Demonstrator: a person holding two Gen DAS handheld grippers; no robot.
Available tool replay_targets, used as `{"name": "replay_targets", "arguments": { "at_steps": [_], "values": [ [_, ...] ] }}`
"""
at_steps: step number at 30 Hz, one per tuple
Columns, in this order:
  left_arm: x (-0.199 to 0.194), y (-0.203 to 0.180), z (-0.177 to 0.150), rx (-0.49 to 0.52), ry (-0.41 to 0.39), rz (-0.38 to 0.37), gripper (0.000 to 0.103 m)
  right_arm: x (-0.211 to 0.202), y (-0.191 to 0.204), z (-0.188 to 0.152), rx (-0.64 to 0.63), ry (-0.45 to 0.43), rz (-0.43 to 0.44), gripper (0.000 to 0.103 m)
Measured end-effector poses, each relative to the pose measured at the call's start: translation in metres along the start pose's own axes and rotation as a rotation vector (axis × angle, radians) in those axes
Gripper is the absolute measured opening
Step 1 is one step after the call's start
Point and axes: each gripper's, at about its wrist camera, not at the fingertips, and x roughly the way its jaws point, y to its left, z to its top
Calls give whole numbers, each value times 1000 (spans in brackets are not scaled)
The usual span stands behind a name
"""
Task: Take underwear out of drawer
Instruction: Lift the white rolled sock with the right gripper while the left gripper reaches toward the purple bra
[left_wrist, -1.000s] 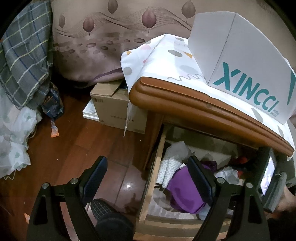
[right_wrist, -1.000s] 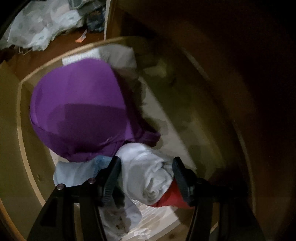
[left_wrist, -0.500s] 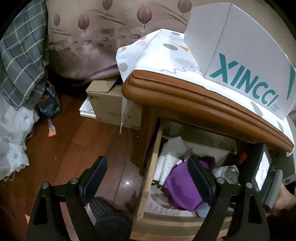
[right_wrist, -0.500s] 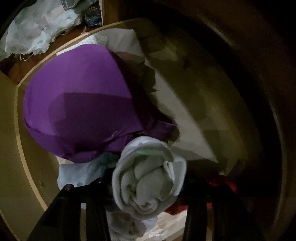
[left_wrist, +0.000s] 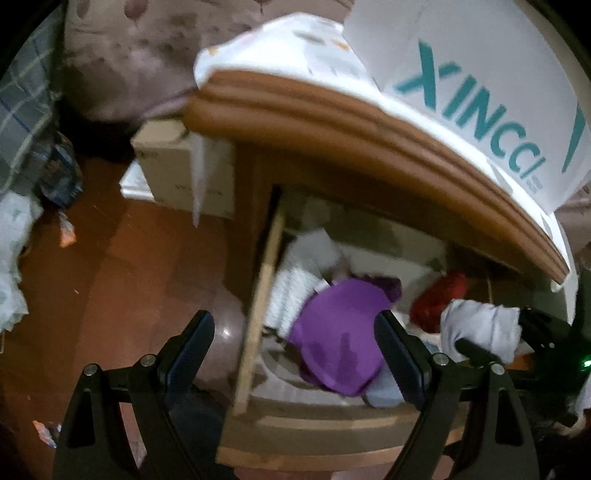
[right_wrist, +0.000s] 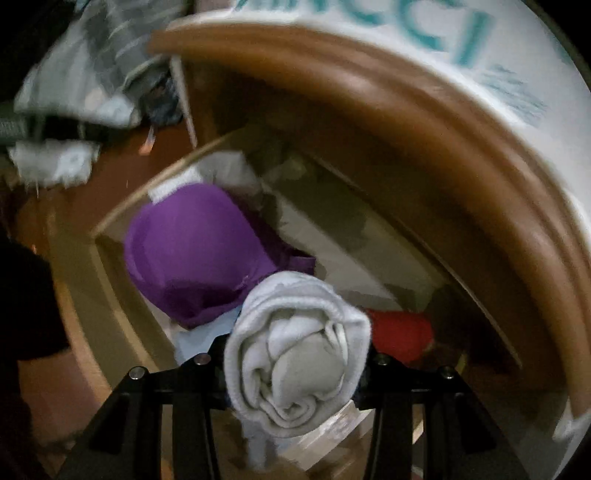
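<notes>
Rolled white underwear (right_wrist: 299, 350) is riding clamped in the right tongs (right_wrist: 295, 373), just above the open drawer (left_wrist: 255, 310) beside a purple garment (right_wrist: 192, 254) and a red one (right_wrist: 400, 334). The left tongs (left_wrist: 295, 354) are gaping empty. The lift-out step appears underway; next, the bundle needs clearing the desk (left_wrist: 369, 122) edge overhead.

Left tool (left_wrist: 293, 338): black frame w/ silver screws, dark blue pads. Right tool (right_wrist: 293, 363): same black frame, silver screws; green LED.
</notes>
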Motion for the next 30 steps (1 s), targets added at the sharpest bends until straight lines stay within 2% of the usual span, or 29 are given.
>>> {"name": "replay_targets", "arguments": {
  "at_steps": [5, 11, 19, 25, 30],
  "values": [
    [22, -13, -6, 10, 105, -43, 89, -25, -26, -21, 172, -81, 33, 44],
    [46, -25, -7, -9, 181, -38, 89, -45, -44, -45, 323, -150, 31, 44],
    [73, -32, -9, -52, 227, 24, 89, -52, -55, -53, 390, -189, 24, 44],
    [93, -32, -3, -124, 264, -4, 89, -58, -52, -53, 377, -218, 46, 44],
    [107, -39, 1, -136, 277, 20, 89, -61, -53, -55, 377, -227, 44, 44]
  ]
}}
